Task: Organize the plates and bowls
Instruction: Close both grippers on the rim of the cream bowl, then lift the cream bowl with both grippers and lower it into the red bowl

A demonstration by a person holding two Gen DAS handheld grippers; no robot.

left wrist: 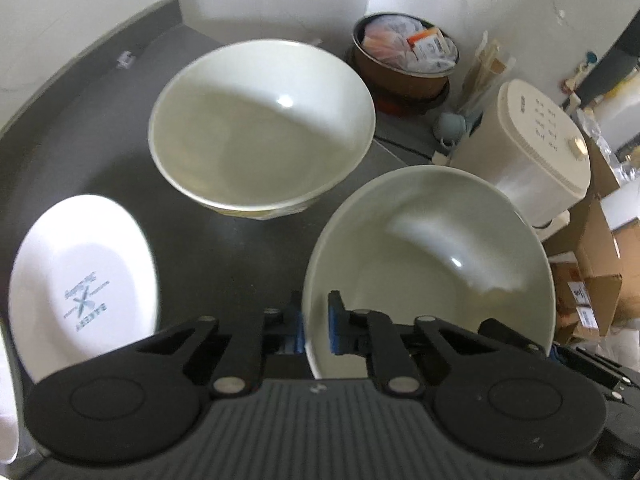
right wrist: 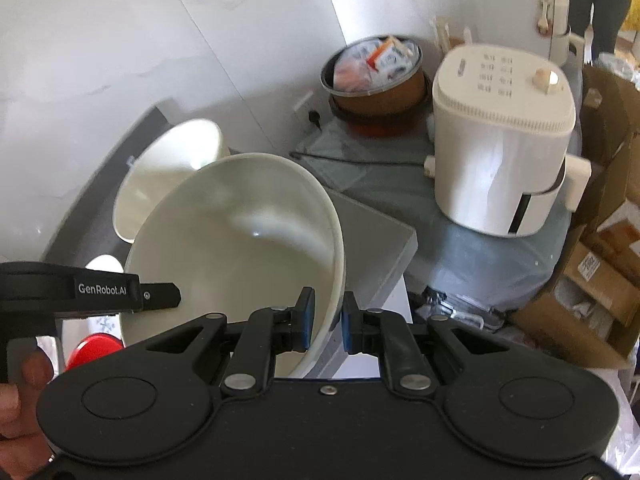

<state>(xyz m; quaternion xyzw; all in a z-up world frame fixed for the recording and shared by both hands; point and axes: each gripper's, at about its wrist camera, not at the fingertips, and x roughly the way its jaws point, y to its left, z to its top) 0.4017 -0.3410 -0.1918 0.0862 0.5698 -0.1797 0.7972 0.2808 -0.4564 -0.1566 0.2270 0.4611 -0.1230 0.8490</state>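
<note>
In your left wrist view, your left gripper (left wrist: 316, 322) pinches the near-left rim of the pale bowl (left wrist: 432, 268), one blue pad on each side of the wall. A second bowl (left wrist: 262, 124) sits farther back on the dark counter (left wrist: 100, 128), and a white plate (left wrist: 80, 284) lies to the left.

In your right wrist view, your right gripper (right wrist: 327, 322) pinches the near-right rim of that same bowl (right wrist: 236, 240), held tilted. The air fryer (right wrist: 500, 140) stands far right.
</note>
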